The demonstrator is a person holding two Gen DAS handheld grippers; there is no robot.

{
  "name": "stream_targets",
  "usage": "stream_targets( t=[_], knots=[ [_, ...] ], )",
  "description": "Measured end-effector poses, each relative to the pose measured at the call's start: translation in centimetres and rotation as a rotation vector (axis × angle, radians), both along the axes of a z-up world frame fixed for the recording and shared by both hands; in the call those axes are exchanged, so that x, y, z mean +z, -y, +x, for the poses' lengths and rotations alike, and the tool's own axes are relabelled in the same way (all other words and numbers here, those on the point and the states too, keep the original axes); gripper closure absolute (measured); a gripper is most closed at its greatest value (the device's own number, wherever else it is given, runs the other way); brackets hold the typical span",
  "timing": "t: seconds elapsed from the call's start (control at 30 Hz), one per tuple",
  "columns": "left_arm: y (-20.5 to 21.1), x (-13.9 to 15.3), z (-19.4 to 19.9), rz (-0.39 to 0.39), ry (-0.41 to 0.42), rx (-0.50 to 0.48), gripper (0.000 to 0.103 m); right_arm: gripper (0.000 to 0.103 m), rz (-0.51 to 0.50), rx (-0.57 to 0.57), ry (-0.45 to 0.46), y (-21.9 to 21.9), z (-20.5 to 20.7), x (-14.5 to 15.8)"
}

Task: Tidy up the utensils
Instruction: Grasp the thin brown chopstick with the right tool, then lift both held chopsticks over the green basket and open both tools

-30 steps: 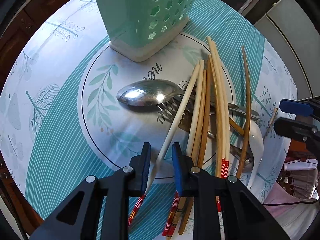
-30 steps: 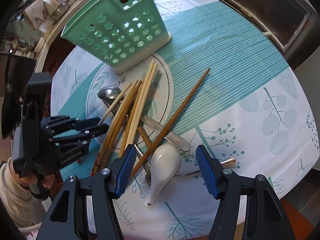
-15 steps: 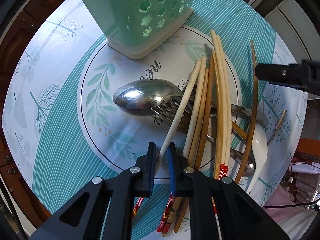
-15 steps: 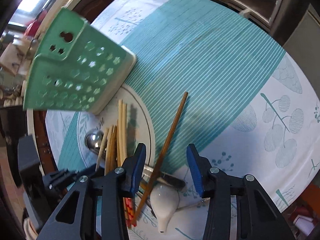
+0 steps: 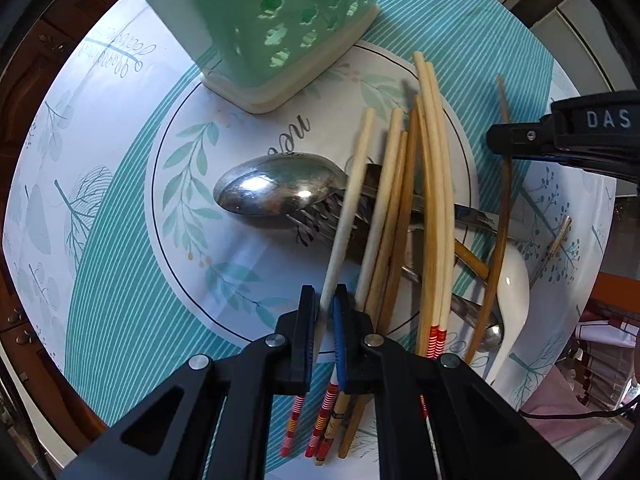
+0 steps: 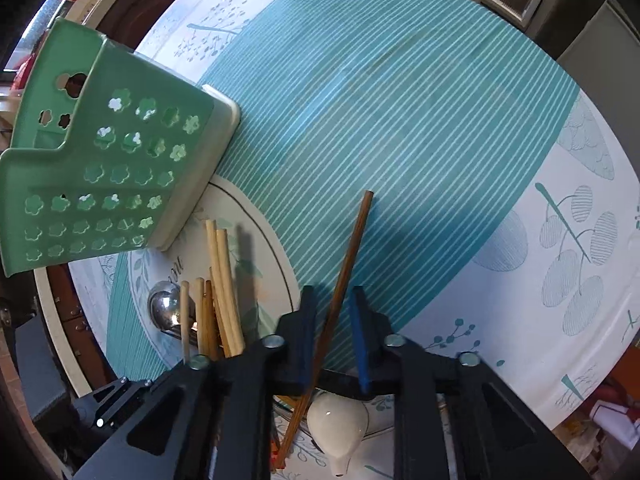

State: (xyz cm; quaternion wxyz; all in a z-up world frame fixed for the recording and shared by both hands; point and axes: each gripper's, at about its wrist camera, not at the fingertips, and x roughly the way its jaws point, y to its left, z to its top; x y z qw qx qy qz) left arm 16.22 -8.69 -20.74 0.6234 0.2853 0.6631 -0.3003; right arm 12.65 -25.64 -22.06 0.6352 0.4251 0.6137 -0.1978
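A pile of utensils lies on the round table. My left gripper [image 5: 323, 294] is shut on a pale chopstick [image 5: 347, 208] that rests across a metal spoon [image 5: 276, 192] and a fork [image 5: 320, 220]. Several more chopsticks [image 5: 434, 216] lie to its right. My right gripper [image 6: 331, 300] is open, its jaws on either side of a dark brown chopstick [image 6: 348, 256] without touching it. A white ceramic spoon [image 6: 340, 420] lies under that gripper. A green perforated utensil holder [image 5: 276, 20] stands beyond the pile; it also shows in the right wrist view [image 6: 104, 176].
The table wears a teal and white tablecloth [image 6: 400, 140] with leaf prints. The right gripper's body [image 5: 568, 136] reaches in at the right of the left wrist view. Dark wooden furniture surrounds the table edge.
My left gripper has closed onto the pale chopstick. My right gripper has moved in over the dark brown chopstick and narrowed its jaws around it.
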Motion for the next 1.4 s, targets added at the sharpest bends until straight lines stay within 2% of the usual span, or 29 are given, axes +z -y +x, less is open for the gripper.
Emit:
stream_targets(
  t=[0.1,0.33,0.47,0.63,0.73,0.87,0.93,1.13,1.27,1.4],
  knots=[
    [0.0,0.6,-0.4,-0.018,0.015,0.000,0.100,0.097,0.036,-0.022,0.007,0.4,-0.3,0.0],
    [-1.1,2.2,-1.1,-0.049,0.041,0.015,0.100,0.097,0.104,-0.055,0.071,0.6,-2.5,0.9],
    [-2.1,3.4,-1.7,-0.080,0.053,0.027,0.100,0.097,0.111,-0.049,0.115,0.2,-3.8,2.3],
    [-3.6,6.8,-3.0,-0.149,0.084,0.066,0.100,0.097,0.107,-0.025,0.179,0.0,-5.8,5.6],
    [-4.4,8.9,-3.6,-0.190,0.108,0.081,0.100,0.097,0.088,-0.007,0.219,-0.3,-6.5,8.5],
    [-4.8,13.5,-4.1,-0.269,0.169,0.107,0.100,0.097,0.032,0.042,0.283,-0.9,-6.5,13.1],
    [-3.9,15.6,-2.8,-0.305,0.201,0.124,0.100,0.097,-0.005,0.071,0.316,-1.7,-5.6,15.8],
    [-3.3,23.6,-1.2,-0.484,0.375,0.232,0.100,0.097,-0.198,0.185,0.446,-3.7,-3.8,25.1],
    [-2.5,27.0,0.7,-0.560,0.465,0.327,0.100,0.097,-0.299,0.242,0.542,-3.4,-2.6,30.7],
    [-1.8,29.1,2.4,-0.606,0.545,0.422,0.100,0.097,-0.346,0.270,0.631,-2.3,-1.4,35.4]
  ],
)
